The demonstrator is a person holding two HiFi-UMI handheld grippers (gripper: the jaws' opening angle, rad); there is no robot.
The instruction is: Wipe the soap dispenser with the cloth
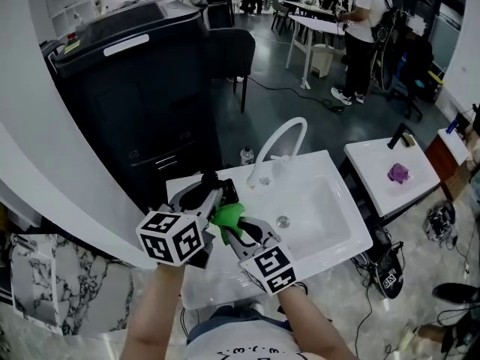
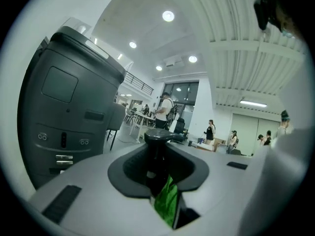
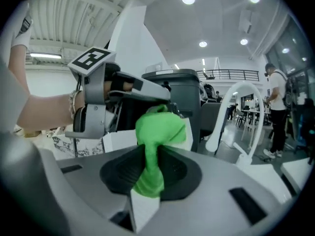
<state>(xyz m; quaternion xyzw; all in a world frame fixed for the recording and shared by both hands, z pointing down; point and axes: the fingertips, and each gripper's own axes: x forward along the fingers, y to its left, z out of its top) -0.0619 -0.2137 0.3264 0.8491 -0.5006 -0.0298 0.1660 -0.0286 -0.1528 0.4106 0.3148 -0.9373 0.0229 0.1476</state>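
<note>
Clamping black soap dispenser: left gripper | right gripper: clenched on green cloth, bunched against dispenser ahead of its jaws

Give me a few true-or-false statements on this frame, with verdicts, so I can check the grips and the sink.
1. The right gripper is shut on a green cloth. True.
2. The left gripper is empty. False: it is shut on the black soap dispenser.
3. The cloth lies in the basin of the sink. False: it is held up beside the dispenser, above the sink.
4. A white arched faucet stands at the sink's back edge. True.
</note>
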